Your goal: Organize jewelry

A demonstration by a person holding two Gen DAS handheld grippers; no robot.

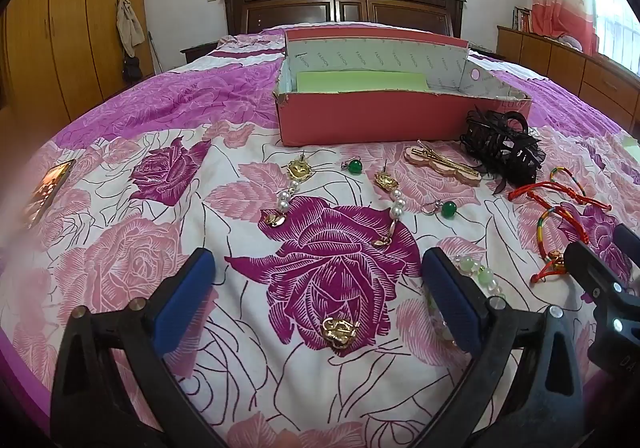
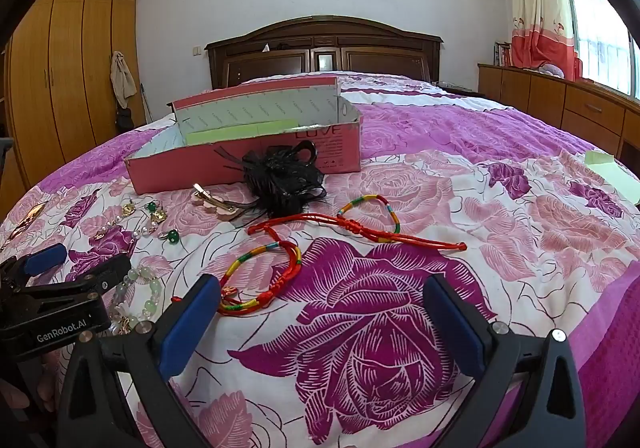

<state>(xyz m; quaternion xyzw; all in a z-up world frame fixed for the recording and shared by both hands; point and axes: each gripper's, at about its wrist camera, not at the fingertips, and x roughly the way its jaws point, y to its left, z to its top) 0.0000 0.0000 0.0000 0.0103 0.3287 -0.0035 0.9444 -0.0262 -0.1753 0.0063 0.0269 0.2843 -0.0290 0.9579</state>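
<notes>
Both grippers, left gripper (image 1: 316, 288) and right gripper (image 2: 322, 312), hover with jaws spread and empty over jewelry laid before the open pink box (image 1: 360, 120), presumably awaiting sorting.

The bedspread (image 2: 460, 208) is white with large magenta and pale pink roses outlined in dark lines. On it the box (image 2: 248, 164) is coral pink outside — grey-white printed lining inside, with a light green sheet (image 1: 360, 82). Just in front of the box: a black hair claw (image 2: 280, 176), red cord bracelets (image 2: 352, 224) with rainbow-striped bands, gold-and-pearl earrings (image 1: 294, 184), green bead earrings (image 1: 354, 166). Both tools wear blue pads (image 2: 192, 322).
</notes>
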